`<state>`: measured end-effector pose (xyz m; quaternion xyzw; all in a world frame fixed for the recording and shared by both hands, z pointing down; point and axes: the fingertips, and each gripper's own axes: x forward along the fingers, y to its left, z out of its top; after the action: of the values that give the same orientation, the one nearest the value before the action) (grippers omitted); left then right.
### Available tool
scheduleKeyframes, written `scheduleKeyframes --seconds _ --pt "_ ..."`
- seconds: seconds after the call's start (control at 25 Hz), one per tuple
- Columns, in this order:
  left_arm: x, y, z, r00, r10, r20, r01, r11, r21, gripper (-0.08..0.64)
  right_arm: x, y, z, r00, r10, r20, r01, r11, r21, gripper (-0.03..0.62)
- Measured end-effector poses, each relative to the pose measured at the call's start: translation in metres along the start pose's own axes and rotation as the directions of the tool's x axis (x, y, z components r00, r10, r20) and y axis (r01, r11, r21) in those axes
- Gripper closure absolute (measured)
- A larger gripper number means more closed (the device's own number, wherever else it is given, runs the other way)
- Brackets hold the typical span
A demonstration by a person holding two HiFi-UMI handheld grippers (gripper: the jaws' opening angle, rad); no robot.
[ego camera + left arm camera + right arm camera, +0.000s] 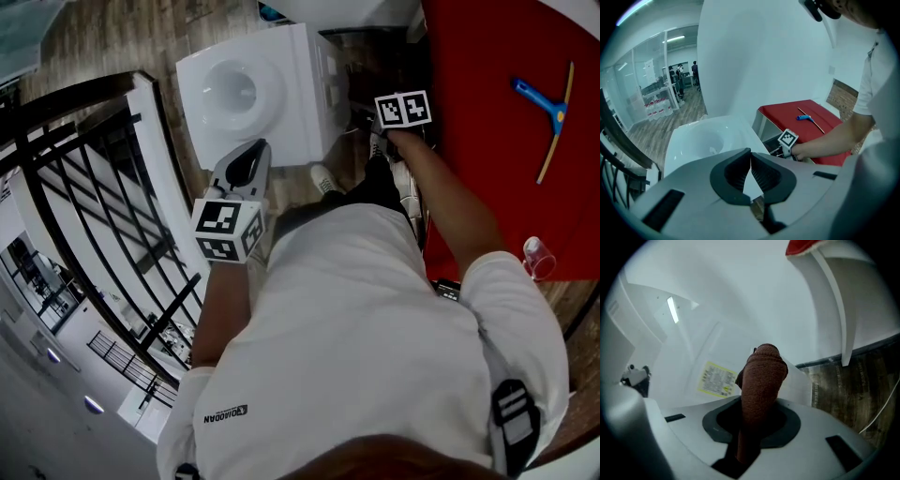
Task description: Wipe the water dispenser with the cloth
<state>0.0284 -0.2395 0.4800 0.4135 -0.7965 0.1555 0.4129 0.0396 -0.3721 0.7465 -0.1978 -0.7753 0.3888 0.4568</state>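
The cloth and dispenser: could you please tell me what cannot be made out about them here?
- Right gripper view: whether the cloth touches the dispenser; the cloth's own fold covers that spot.
- Right gripper view: the print on the yellow label is too small to read.
- Head view: the cloth is hidden behind the right arm.

Brown cloth [761, 380], white water dispenser [302, 80], red table [487, 94].

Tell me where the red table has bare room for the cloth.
The table is bare between the squeegee and its edge facing the water dispenser. A cup sits at the near edge. The gap beside the dispenser is crowded by the right claw.
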Motion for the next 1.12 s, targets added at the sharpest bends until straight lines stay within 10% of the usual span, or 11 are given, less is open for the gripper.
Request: scheduleKeyframes --seconds 0.6,1.12 --pt "-0.009 -0.002 0.016 0.998 0.016 0.054 -0.016 1.000 0.007 0.559 -0.103 0.171 0.128 0.915 0.352 0.198 -0.314 0.928 -0.200 0.520" --pt "-0.008 0.003 0.017 0.998 0.047 0.043 -0.047 0.999 0.017 0.560 -0.055 0.131 0.141 0.952 0.271 0.143 -0.249 0.956 -0.155 0.520"
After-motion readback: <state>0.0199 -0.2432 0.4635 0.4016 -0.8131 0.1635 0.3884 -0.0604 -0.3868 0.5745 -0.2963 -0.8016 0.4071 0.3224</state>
